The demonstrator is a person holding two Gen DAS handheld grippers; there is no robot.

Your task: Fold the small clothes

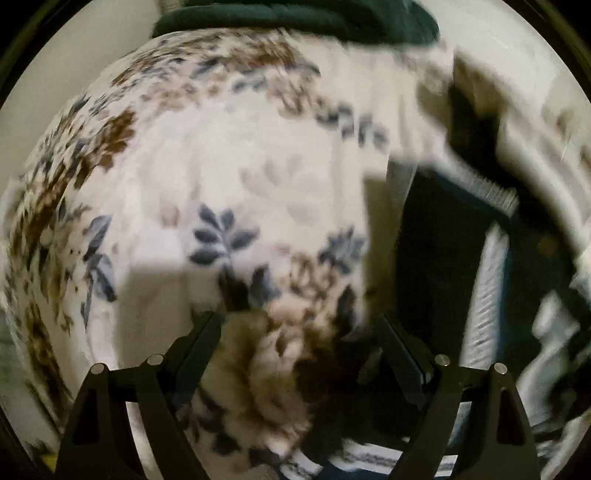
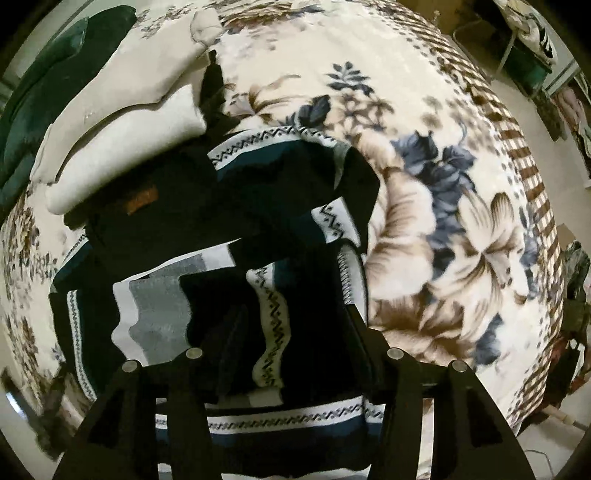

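Surface: bed w/ cream floral blanket (image 2: pixel 424 221); brown and grey-blue leaf print, brown checked border at far edge in right wrist view.

Task item: dark navy/black garment (image 2: pixel 266 206) w/ white zigzag-trim bands. Lies crumpled on blanket, folds overlapping, small brown label near upper left. Grey-and-white striped panel (image 2: pixel 159 314) shows among folds at lower left. In left wrist view, same garment (image 1: pixel 439 258) sits at right of frame, blurred.

Other items: cream folded garment (image 2: pixel 122 147) lies at far-left side of dark garment, edges touching/overlapping. Dark green cloth (image 2: pixel 44 103) beyond it at bed edge; also across top of left wrist view (image 1: pixel 295 18).

Left hand-held gripper (image 1: pixel 295 325): points steeply down over blanket, jaws spread wide, nothing between fingers. Bare blanket below; dark garment just beside right finger, contact cannot be told (motion blur).

Right hand-held gripper (image 2: pixel 291 325): points straight down over dark garment, jaws about half apart. Dark fabric and one zigzag band (image 2: pixel 271 332) visible in gap between fingers. Left finger hard to separate from black cloth; no pad seen pressing on fabric. Grip cannot be confirmed.

Background, right wrist view: floor and cluttered items beyond bed at upper right, too small to identify.
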